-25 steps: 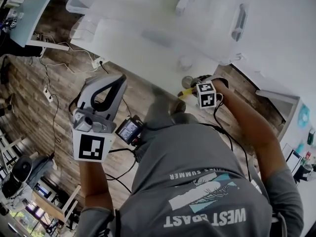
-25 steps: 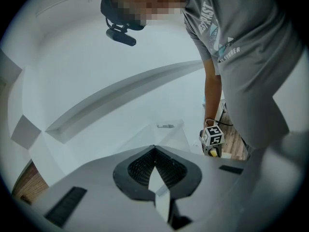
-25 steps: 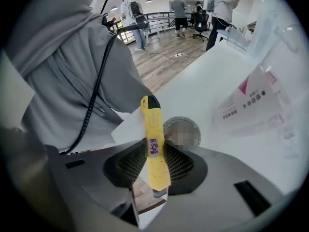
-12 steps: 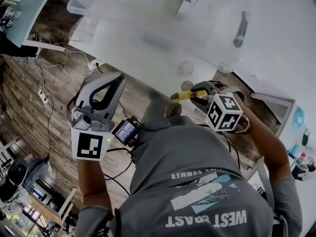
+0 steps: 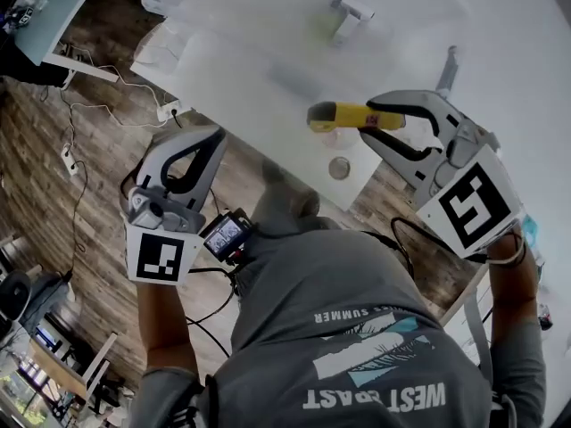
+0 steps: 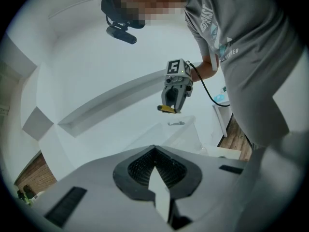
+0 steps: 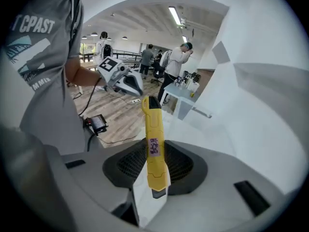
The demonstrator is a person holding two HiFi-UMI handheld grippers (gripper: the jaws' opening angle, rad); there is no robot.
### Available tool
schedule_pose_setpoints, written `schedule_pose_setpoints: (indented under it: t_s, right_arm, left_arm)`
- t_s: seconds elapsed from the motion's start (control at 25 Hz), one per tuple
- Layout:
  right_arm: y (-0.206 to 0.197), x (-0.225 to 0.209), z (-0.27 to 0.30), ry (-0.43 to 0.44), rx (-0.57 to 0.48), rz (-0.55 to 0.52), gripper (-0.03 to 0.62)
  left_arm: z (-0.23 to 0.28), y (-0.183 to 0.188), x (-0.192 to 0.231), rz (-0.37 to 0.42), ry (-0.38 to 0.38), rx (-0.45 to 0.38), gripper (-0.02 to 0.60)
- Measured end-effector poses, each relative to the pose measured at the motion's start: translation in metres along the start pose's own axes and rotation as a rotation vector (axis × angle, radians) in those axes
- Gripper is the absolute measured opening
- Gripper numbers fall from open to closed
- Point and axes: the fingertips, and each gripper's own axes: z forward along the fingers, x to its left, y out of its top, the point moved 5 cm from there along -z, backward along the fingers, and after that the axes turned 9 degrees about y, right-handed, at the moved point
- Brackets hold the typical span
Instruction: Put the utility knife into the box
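Knife (image 7: 154, 149) is pinched in the right gripper (image 5: 379, 119). It's yellow with a dark nose and a purple label on the body. The pads clamp its rear half and the body runs straight out along the jaws, nose pointing away from the camera. In the head view it sticks out past the jaw tips toward the person's left, roughly level, in the air over the white table (image 5: 500, 25) near its front edge.

Left gripper (image 5: 217, 138) has its jaws pressed together with nothing between them. It's off the table's edge over the wood floor (image 5: 71, 132), well apart from the right one.

Box (image 6: 188, 134) is clear plastic on the table and hard to make out against the white. In the left gripper view the knife (image 6: 166, 108) hangs above it, not touching. Can't tell whether it is directly over the opening.

A small round item (image 5: 339, 168) sits on the table just below the knife. A small screen unit (image 5: 227, 234) hangs at the person's waist with cables running to it. The right gripper view shows other people (image 7: 176, 62) standing far back in the room.
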Motion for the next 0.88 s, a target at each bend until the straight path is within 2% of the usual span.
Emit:
schedule_pose_setpoints:
  t_s: [0.16, 0.4, 0.56, 0.88]
  right_arm:
    - [-0.003, -0.054, 0.01, -0.093, 0.046, 0.038, 0.123]
    - [-0.029, -0.132, 0.063, -0.123, 0.148, 0.056, 0.123]
    - [-0.057, -0.166, 0.116, -0.09, 0.222, 0.103, 0.123]
    - [-0.104, -0.208, 0.227, 0.057, 0.346, 0.185, 0.123]
  left_arm:
    - [-0.007, -0.007, 0.005, -0.019, 0.027, 0.021, 0.009]
    - [-0.014, -0.025, 0.018, -0.04, 0.067, 0.066, 0.009]
    - [-0.02, -0.039, 0.025, -0.059, 0.087, 0.103, 0.009]
    - [-0.017, -0.069, 0.04, -0.108, 0.096, 0.154, 0.009]
